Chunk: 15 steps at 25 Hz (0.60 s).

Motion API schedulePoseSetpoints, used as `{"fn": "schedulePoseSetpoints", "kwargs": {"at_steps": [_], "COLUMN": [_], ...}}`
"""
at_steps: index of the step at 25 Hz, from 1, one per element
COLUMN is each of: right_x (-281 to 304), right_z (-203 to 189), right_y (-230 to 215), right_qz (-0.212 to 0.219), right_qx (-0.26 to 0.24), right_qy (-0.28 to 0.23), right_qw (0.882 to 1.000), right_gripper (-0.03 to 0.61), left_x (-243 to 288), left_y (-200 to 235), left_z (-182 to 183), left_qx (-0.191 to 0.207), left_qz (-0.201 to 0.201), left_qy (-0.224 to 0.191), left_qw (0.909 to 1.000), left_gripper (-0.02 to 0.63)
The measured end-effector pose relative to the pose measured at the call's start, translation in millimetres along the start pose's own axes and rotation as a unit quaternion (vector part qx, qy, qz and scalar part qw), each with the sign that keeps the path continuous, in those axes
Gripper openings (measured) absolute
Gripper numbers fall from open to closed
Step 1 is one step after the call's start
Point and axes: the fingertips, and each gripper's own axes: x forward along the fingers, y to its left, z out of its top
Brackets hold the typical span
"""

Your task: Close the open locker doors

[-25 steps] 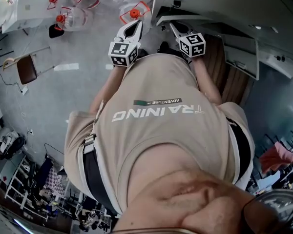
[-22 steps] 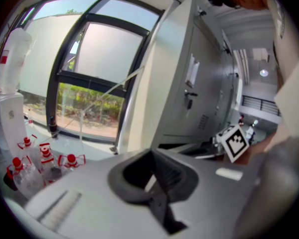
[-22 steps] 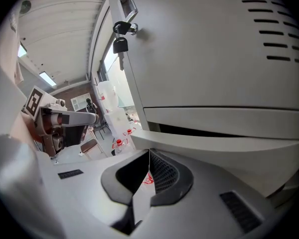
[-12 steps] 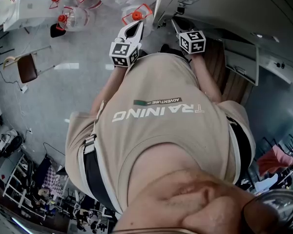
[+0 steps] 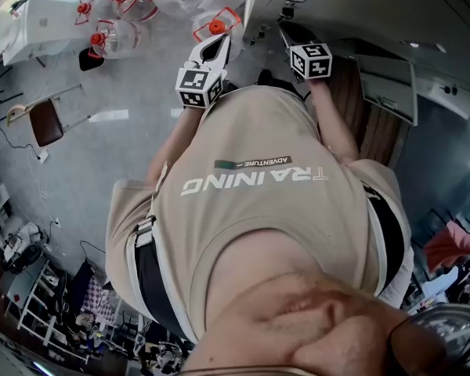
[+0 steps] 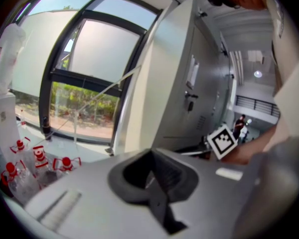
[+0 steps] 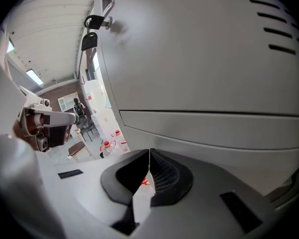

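Observation:
The grey lockers (image 5: 352,6) stand ahead on the right. One tall door (image 6: 172,78) stands open edge-on, its latch facing me. In the right gripper view, a door panel (image 7: 204,59) with vent slits fills the frame, and a key with a fob (image 7: 91,30) hangs in its lock. My right gripper (image 5: 285,30) is shut and empty, its tips close up to that panel; whether they touch it I cannot tell. My left gripper (image 5: 213,47) is also shut and empty, held out over the floor left of the door. A lower locker door (image 5: 388,88) hangs open at right.
Several water jugs with red caps (image 5: 211,26) stand on the floor just ahead of the left gripper. A white table (image 5: 39,22) and a brown chair (image 5: 45,121) are at left. A person stands far off (image 7: 78,106). Shelving clutter lines the lower left.
My right gripper has moved a little forward toward the locker door, and the door edge has swung slightly away from me. The left gripper has barely moved.

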Motion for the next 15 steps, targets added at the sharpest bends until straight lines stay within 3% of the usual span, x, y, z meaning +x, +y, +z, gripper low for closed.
{"fn": "schedulePoseSetpoints", "kwargs": {"at_steps": [10,15], "right_x": [-42.2,-89.8], "right_z": [-24.9,-52.8], "right_y": [9.8,12.9], "right_qz": [-0.051,-0.114], "right_qx": [0.025,0.056], "right_qy": [-0.019,-0.044], "right_qw": [0.998,0.991], "right_gripper": [0.014,0.014], "left_x": [-10.7,-8.3], "left_y": [-19.3,-45.2], "left_z": [-14.2,-30.2], "left_qx": [0.016,0.036], "left_qz": [-0.051,-0.117], "left_qy": [0.01,0.033], "left_qw": [0.9985,0.992], "left_gripper": [0.0,0.0]}}
